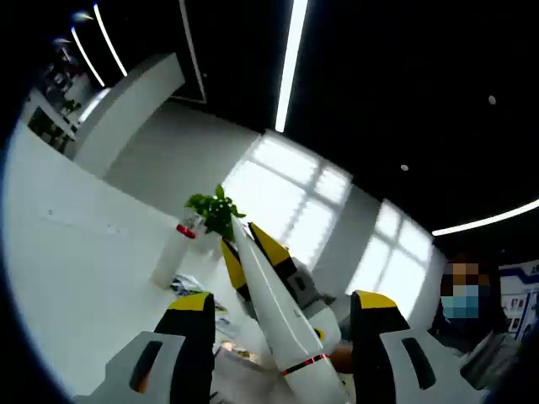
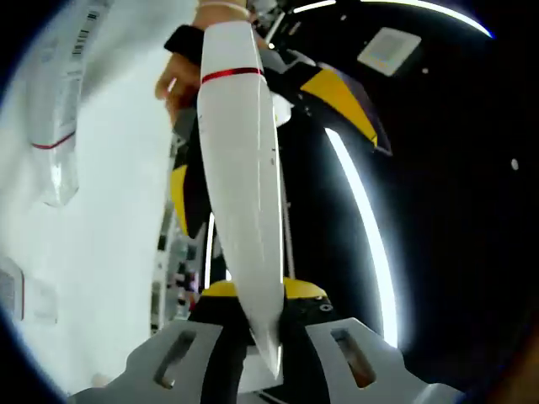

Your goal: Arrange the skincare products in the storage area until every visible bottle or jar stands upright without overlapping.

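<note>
Right gripper (image 2: 261, 328) clenched on crimped end of white tube (image 2: 240, 177) raised off white surface (image 1: 76, 278), pointing to 12 o'clock; left gripper (image 1: 282, 337) released around the tube's capped end, jaws apart.

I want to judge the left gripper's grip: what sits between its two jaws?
In the left gripper view, a white tube with a thin red band lies between the left gripper's jaws. The right gripper holds its far end.
</note>
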A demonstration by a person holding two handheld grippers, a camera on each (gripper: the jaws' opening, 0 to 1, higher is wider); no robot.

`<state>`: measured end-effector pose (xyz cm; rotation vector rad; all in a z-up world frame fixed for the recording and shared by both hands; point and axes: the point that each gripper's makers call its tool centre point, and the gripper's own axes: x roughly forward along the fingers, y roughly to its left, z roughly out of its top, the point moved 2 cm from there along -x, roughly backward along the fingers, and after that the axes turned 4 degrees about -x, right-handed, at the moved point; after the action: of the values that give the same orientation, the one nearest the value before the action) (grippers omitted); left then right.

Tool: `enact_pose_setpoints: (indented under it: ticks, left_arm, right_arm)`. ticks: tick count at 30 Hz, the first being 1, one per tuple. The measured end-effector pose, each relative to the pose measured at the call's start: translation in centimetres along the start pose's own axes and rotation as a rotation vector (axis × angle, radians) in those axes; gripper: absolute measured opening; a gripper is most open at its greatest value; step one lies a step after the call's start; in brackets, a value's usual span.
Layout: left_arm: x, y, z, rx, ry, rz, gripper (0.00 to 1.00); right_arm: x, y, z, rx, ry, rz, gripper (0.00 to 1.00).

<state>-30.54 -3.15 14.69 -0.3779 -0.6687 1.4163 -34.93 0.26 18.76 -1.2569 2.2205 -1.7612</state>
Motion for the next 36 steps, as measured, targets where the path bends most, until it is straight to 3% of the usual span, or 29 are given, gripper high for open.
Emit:
enact_pose_setpoints:
  ticks: [6, 10, 15, 21, 33, 36]
  left_arm:
    - [0.9, 0.2, -2.3, -0.005, 0.113, 0.031, 0.48]
    - [1.3, -0.7, -4.3, -0.025, 0.235, -0.037, 0.3]
    - [1.8, -0.7, -5.4, -0.043, 0.31, 0.014, 0.28]
    - [1.8, 0.2, -5.0, -0.011, 0.331, 0.098, 0.22]
    - [1.1, 1.1, -4.2, 0.079, 0.318, 0.167, 0.18]
    - [1.0, 0.7, -3.6, 0.086, 0.28, 0.161, 0.18]
  right_arm:
    - [-0.1, -0.6, 1.9, -0.092, -0.081, -0.022, 0.13]
    - [-0.2, -0.5, 3.1, -0.131, -0.121, -0.022, 0.13]
    - [-0.2, -0.5, 3.5, -0.154, -0.142, -0.032, 0.13]
    - [0.0, -1.1, 3.1, -0.181, -0.116, -0.056, 0.19]
    - [0.4, -0.8, 2.9, -0.152, -0.109, -0.048, 0.27]
    - [0.1, -1.3, 3.3, -0.12, -0.141, -0.061, 0.29]
